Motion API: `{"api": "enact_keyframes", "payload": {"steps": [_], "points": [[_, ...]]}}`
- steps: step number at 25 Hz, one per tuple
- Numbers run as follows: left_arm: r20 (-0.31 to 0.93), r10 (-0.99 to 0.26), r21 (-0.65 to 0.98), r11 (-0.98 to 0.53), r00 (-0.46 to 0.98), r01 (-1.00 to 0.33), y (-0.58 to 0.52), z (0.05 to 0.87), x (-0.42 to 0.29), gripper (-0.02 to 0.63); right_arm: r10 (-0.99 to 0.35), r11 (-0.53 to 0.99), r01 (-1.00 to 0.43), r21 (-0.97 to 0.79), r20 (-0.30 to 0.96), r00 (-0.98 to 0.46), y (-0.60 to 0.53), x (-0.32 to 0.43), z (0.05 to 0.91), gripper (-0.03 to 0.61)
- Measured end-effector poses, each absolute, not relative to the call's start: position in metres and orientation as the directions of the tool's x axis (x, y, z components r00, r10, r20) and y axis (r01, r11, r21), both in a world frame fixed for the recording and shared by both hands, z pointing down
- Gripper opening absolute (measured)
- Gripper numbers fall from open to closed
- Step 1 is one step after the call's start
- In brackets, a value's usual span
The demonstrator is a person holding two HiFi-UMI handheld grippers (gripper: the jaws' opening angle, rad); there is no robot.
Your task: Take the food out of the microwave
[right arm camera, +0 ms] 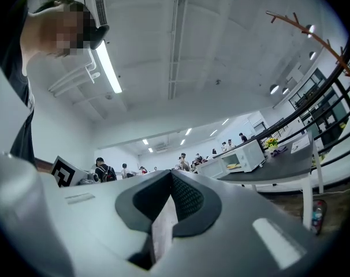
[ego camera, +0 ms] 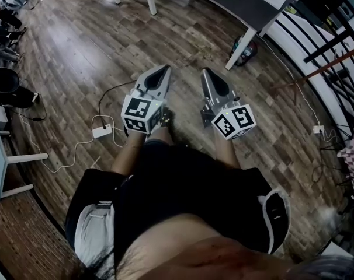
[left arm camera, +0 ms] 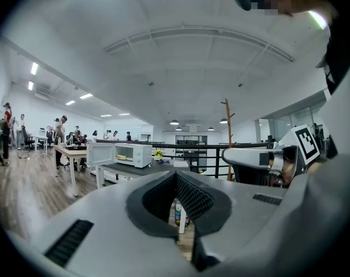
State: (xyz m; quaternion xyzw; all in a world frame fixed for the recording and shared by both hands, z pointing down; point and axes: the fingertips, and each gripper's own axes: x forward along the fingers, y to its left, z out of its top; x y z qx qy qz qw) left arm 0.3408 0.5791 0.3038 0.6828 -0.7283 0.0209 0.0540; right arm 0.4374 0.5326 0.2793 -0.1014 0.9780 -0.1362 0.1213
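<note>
A white microwave (left arm camera: 131,153) stands far ahead on a dark table (left arm camera: 141,168), its door (left arm camera: 100,153) swung open to the left. Something yellow, the food (left arm camera: 123,157), lies inside. The right gripper view shows the same microwave (right arm camera: 245,156) with the food (right arm camera: 234,166) in it, on the table (right arm camera: 279,167). In the head view my left gripper (ego camera: 165,69) and right gripper (ego camera: 205,72) are side by side at waist height over the wooden floor, both far from the microwave. The left gripper (left arm camera: 176,175) and the right gripper (right arm camera: 170,173) are shut with nothing between their jaws.
A white table leg (ego camera: 241,45) and a black railing (ego camera: 323,28) are ahead to the right. A power strip (ego camera: 101,131) with cables lies on the floor at the left. People (left arm camera: 59,134) sit at desks far to the left. A wooden coat rack (left arm camera: 228,137) stands behind the railing.
</note>
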Motion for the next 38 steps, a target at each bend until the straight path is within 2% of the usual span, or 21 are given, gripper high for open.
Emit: {"api": "enact_keyframes", "payload": {"steps": [7, 12, 21, 38], "points": [[0.103, -0.994, 0.088, 0.053, -0.044, -0.995, 0.551, 0.304, 0.32, 0.0, -0.221, 0.943, -0.161, -0.291, -0.188, -0.957, 0.512, 0.413, 0.284, 0.0], [0.089, -0.995, 0.086, 0.048, -0.041, -0.995, 0.525, 0.308, 0.287, 0.0, -0.243, 0.949, -0.183, -0.256, -0.227, -0.943, 0.487, 0.384, 0.275, -0.001], [0.075, -0.997, 0.109, 0.008, 0.0, -0.994, 0.474, 0.319, 0.216, 0.001, -0.22, 0.954, -0.175, -0.243, -0.172, -0.96, 0.45, 0.299, 0.287, -0.001], [0.051, -0.994, 0.125, -0.093, 0.1, -0.988, 0.38, 0.303, 0.069, 0.001, -0.251, 0.951, -0.211, -0.227, -0.16, -0.955, 0.37, 0.138, 0.27, -0.001]]}}
